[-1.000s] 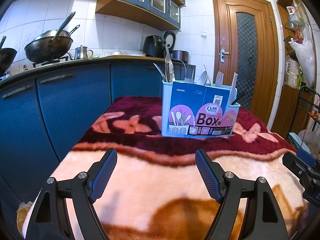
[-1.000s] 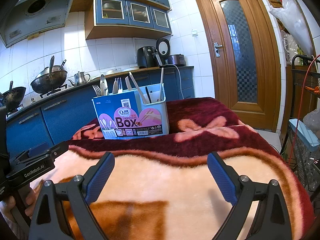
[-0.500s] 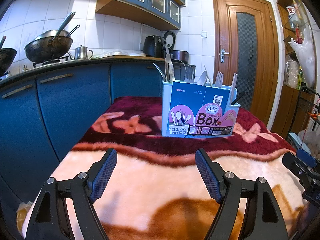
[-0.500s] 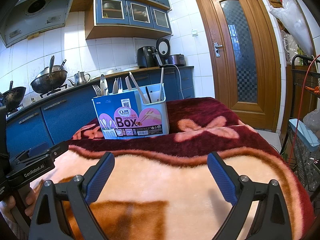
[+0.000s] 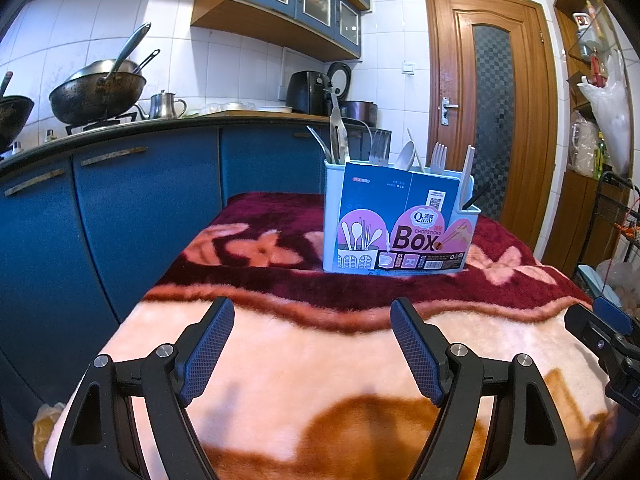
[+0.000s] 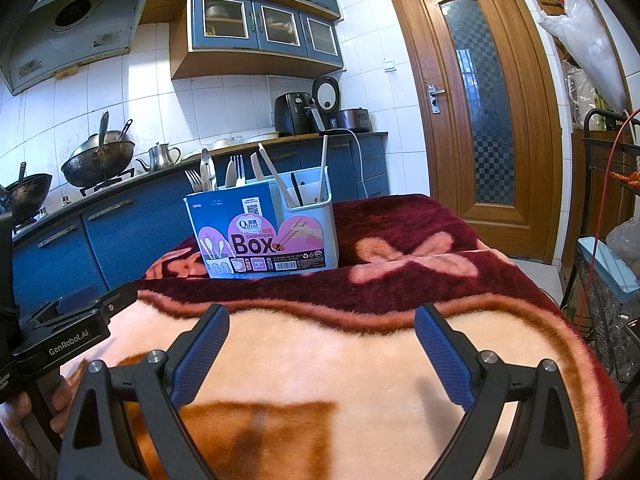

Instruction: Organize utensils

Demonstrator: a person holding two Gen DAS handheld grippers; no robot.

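A pale blue utensil holder [image 5: 400, 224] [image 6: 304, 228] with a "Box" label stands on the dark red far part of a fleecy blanket [image 5: 320, 360] [image 6: 328, 364]. Forks, spoons, tongs and white chopsticks stick up out of its compartments. My left gripper [image 5: 312, 320] hovers open over the pink near part of the blanket, well short of the holder, nothing between its fingers. My right gripper [image 6: 322, 328] is open and empty too, likewise short of the holder. The left gripper's body [image 6: 60, 336] shows at the left edge of the right wrist view, with a hand under it.
Blue kitchen cabinets [image 5: 132, 208] run close along the left of the blanket-covered table, with woks [image 5: 96, 92] and a kettle on the counter. A wooden door [image 6: 476, 112] stands behind. A wire rack [image 6: 600, 288] with a pale blue box sits at the right.
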